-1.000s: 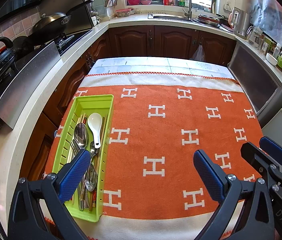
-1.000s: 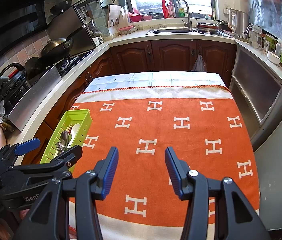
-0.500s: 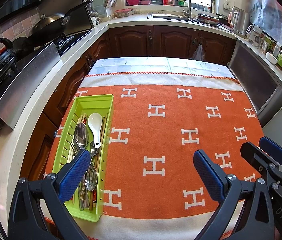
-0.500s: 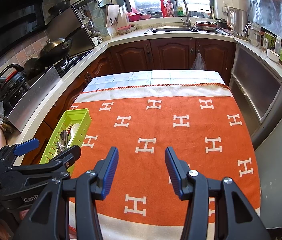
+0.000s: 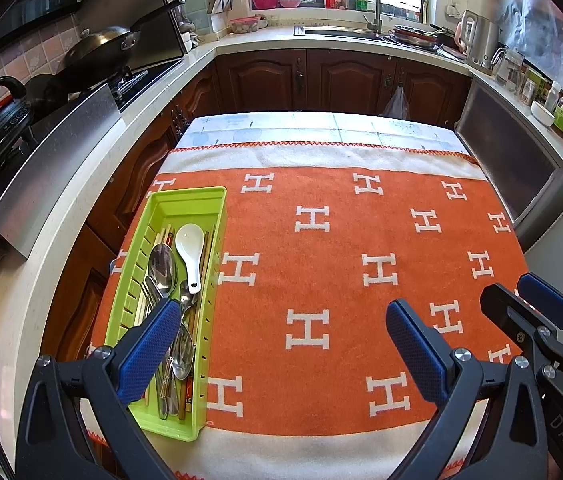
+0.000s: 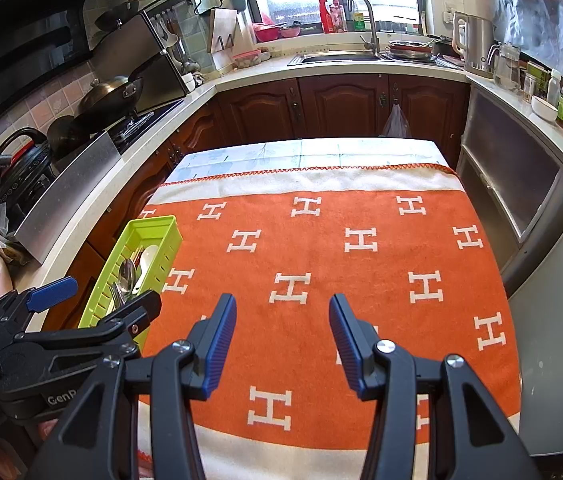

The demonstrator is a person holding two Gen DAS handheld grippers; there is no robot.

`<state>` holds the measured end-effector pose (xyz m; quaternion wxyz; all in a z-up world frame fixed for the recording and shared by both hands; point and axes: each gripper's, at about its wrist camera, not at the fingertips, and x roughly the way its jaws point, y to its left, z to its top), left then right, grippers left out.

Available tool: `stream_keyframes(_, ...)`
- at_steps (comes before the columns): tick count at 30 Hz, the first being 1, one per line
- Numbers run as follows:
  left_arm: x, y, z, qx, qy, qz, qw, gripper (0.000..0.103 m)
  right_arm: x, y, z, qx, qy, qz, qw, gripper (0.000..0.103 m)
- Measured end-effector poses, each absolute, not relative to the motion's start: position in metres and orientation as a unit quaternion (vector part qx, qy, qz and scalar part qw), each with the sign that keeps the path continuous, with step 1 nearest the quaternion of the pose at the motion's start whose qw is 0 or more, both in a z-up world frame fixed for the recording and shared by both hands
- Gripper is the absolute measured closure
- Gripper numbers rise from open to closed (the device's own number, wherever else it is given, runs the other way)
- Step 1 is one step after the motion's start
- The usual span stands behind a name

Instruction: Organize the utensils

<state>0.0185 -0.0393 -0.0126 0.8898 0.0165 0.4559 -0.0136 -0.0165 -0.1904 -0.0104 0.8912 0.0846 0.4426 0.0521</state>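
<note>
The green tray sits along the left edge of the table, on the orange blanket with white H shapes. It is long and thin, and its long side runs from the near edge of the table toward the far edge. Inside lie the utensils — a white spoon, a metal spoon, more metal spoons and some chopsticks. They all point the same way as the tray, in one mixed pile.

The left gripper hangs over the near edge of the table. Its jaws are spread wide and hold nothing. Its left finger is right over the near end of the tray, so this hand is much closer to the utensils. The tray lies to its left and a little ahead.

The right gripper hangs over the near middle of the blanket. Its jaws are apart too, with nothing between them. The tray is well off to its left, with the left gripper in between.

The rest of the blanket is bare, so nothing blocks the way. The tricky part, I think, is the pile itself — the spoons lie on top of each other, so picking just one may be hard. The tray walls are close on both sides as well.
</note>
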Motion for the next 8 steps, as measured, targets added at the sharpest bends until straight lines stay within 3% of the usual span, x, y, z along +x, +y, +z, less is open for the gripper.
stream_keyframes(8, 0.0166, -0.0385, -0.0125, 0.017, 0.457, -0.013, 0.889, 0.001, -0.0154, -0.1919, -0.0102, 0.085, 0.443, 0.053, 0.891, 0.054)
